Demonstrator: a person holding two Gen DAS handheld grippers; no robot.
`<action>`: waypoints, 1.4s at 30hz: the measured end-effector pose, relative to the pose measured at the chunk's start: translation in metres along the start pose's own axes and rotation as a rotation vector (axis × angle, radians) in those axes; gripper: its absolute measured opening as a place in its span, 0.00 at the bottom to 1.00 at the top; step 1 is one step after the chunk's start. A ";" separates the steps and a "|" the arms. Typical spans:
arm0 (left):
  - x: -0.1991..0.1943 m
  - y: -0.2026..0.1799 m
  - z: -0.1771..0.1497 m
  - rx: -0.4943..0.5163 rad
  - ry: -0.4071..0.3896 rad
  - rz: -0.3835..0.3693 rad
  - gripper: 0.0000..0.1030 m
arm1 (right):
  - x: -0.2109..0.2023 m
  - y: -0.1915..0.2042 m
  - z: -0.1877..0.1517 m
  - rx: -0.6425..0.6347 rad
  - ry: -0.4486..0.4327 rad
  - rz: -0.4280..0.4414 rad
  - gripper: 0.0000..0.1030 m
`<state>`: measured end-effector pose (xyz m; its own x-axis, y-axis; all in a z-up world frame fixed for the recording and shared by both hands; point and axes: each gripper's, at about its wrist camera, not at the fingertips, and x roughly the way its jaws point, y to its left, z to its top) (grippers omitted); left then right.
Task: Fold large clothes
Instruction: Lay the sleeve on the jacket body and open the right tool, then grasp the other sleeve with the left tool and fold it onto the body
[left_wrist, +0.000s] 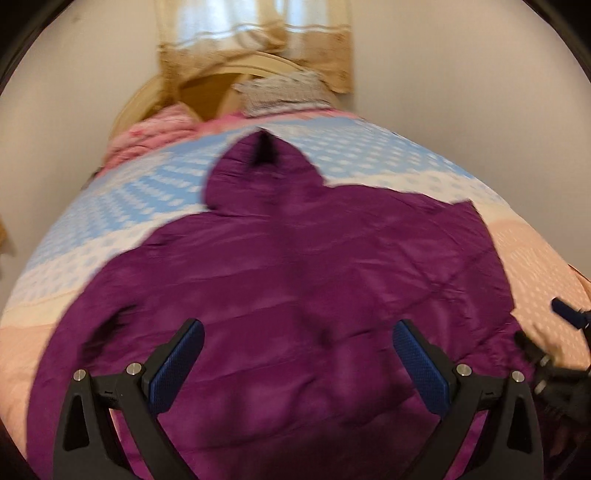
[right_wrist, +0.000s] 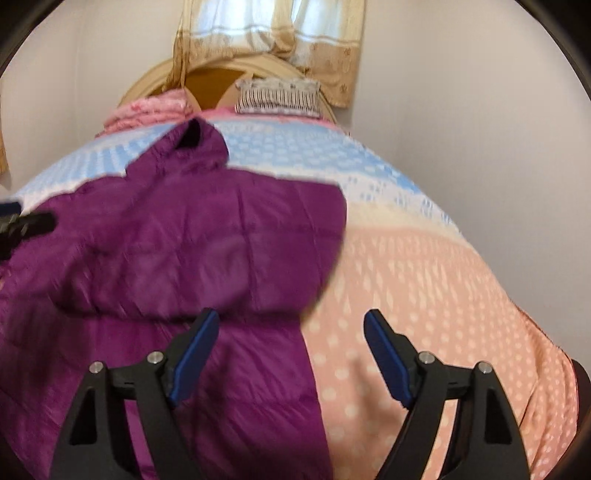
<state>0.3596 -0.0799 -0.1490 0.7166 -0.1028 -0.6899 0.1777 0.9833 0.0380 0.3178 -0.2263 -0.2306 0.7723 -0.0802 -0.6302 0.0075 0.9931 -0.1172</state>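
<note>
A large purple quilted hooded jacket lies spread flat on the bed, hood pointing toward the headboard. In the left wrist view my left gripper hovers over the jacket's lower middle, jaws wide open with nothing between the blue pads. The right wrist view shows the jacket with its right side folded inward over the body. My right gripper stands open above the jacket's right edge, gripping nothing. The right gripper also shows at the left wrist view's right edge, and the left gripper at the right wrist view's left edge.
The bedspread is peach with white dots near me and blue-and-white farther back. A pink blanket and a striped pillow lie by the curved wooden headboard. Curtains hang behind.
</note>
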 end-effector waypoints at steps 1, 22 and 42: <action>0.012 -0.008 0.000 0.007 0.016 -0.042 0.87 | 0.002 -0.001 -0.002 0.008 0.003 0.005 0.81; 0.011 0.038 -0.004 -0.031 -0.051 -0.061 0.06 | -0.008 0.008 -0.037 0.140 0.040 0.094 0.88; 0.027 0.106 -0.038 -0.066 -0.037 0.198 0.09 | 0.003 -0.021 0.037 0.132 0.063 0.175 0.47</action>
<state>0.3720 0.0269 -0.1913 0.7574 0.0890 -0.6469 -0.0125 0.9925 0.1219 0.3433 -0.2447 -0.2017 0.7281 0.0931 -0.6792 -0.0366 0.9946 0.0971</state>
